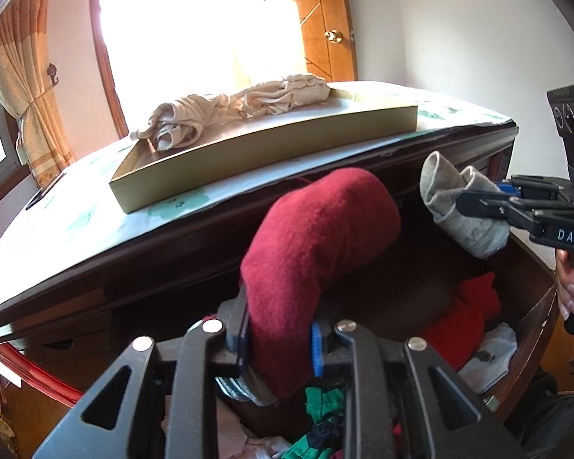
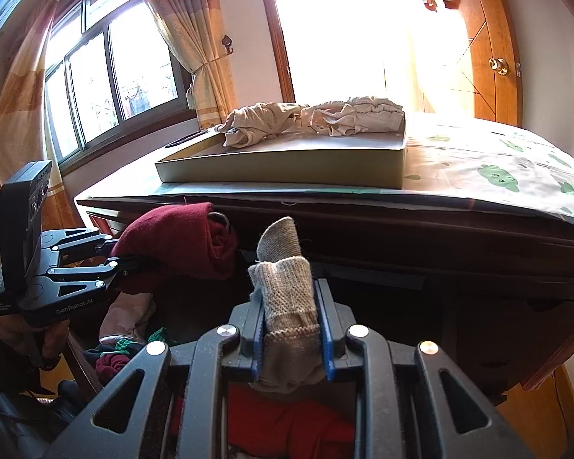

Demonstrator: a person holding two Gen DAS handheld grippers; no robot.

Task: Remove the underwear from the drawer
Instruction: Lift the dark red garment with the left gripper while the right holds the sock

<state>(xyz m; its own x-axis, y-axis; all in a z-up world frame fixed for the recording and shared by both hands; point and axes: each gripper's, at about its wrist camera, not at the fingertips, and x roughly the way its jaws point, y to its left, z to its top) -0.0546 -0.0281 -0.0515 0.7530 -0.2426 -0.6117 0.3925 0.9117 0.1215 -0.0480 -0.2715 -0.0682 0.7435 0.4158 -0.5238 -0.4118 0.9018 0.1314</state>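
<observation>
My left gripper is shut on a rolled dark red garment, held above the open drawer. In the right wrist view the same garment and the left gripper show at the left. My right gripper is shut on a rolled grey knit piece; in the left wrist view that grey piece hangs at the right, clamped by the right gripper. Red, green, white and pink clothes lie in the drawer below.
On the dresser top stands a shallow olive tray with beige garments in it. Behind are a bright window, curtains and a wooden door. A hand grips the right tool's handle.
</observation>
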